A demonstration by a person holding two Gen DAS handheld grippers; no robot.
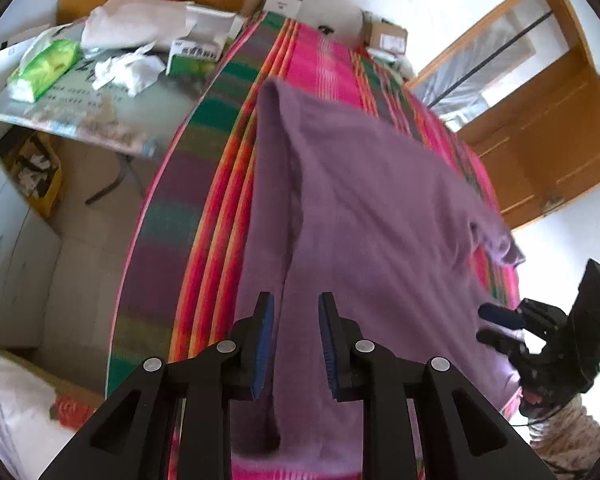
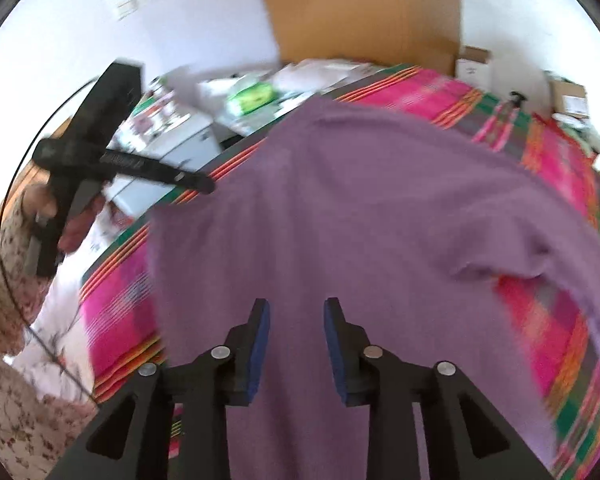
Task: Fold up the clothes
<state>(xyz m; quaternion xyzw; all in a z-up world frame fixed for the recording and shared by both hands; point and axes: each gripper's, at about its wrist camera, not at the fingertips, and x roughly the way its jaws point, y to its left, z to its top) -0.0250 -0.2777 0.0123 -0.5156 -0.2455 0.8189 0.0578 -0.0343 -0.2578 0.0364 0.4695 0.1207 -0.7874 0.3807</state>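
Purple garment lies flat on striped bedspread, directly under both grippers. Left gripper: jaws apart, blue pads clear of cloth, nothing held. Right gripper: jaws apart too, empty, above the garment's near edge. A sleeve trails right of it. Beyond left gripper, cluttered table; farther off, boxes.

One purple garment, one striped bedspread, two hand-held grippers: left, right.
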